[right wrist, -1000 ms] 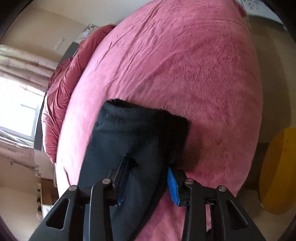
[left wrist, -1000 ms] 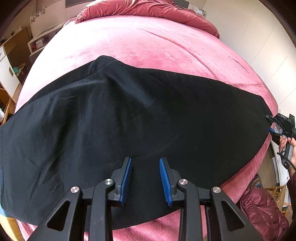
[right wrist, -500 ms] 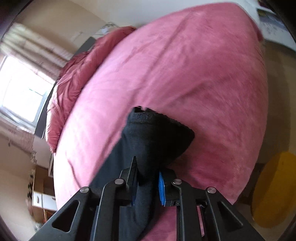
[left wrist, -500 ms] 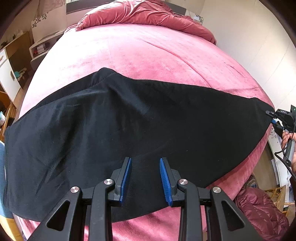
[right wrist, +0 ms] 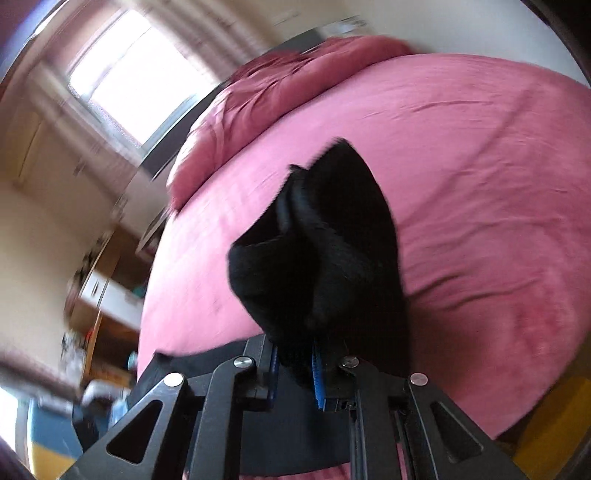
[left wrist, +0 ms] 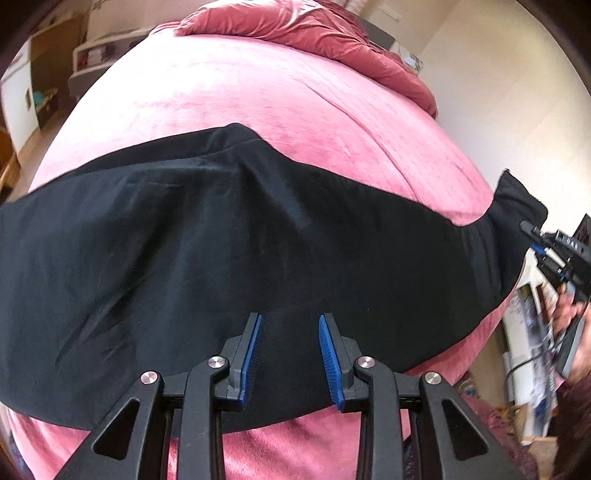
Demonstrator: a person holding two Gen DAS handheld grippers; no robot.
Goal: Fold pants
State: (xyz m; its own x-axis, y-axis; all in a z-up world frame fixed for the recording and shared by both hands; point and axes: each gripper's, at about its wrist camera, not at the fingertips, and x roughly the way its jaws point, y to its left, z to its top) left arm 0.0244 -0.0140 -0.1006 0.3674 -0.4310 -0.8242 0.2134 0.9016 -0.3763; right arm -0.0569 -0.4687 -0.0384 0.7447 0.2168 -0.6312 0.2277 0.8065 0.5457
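While the black pants lie spread across the pink bed, their far right end is lifted off the cover and pinched in the right tongs. In the right wrist view the blue pads of those tongs are clamped on a bunched fold of the black cloth, which rises in a crumpled peak above them; this view is blurred. From the left wrist view the same tongs show at the right edge of the bed, gripped by a hand, with the pant end drawn up toward them.

The left tongs hover over the near edge of the pants, close to the front side of the bed. Their pads stand partly apart, and whether they touch the cloth that shows between them I cannot tell.

A crumpled pink duvet is heaped at the head of the bed. Left of the bed stand a white cabinet and low shelves. Behind the head of the bed, the right wrist view shows a bright window. A yellow patch shows past the bed's right side, too blurred to name.
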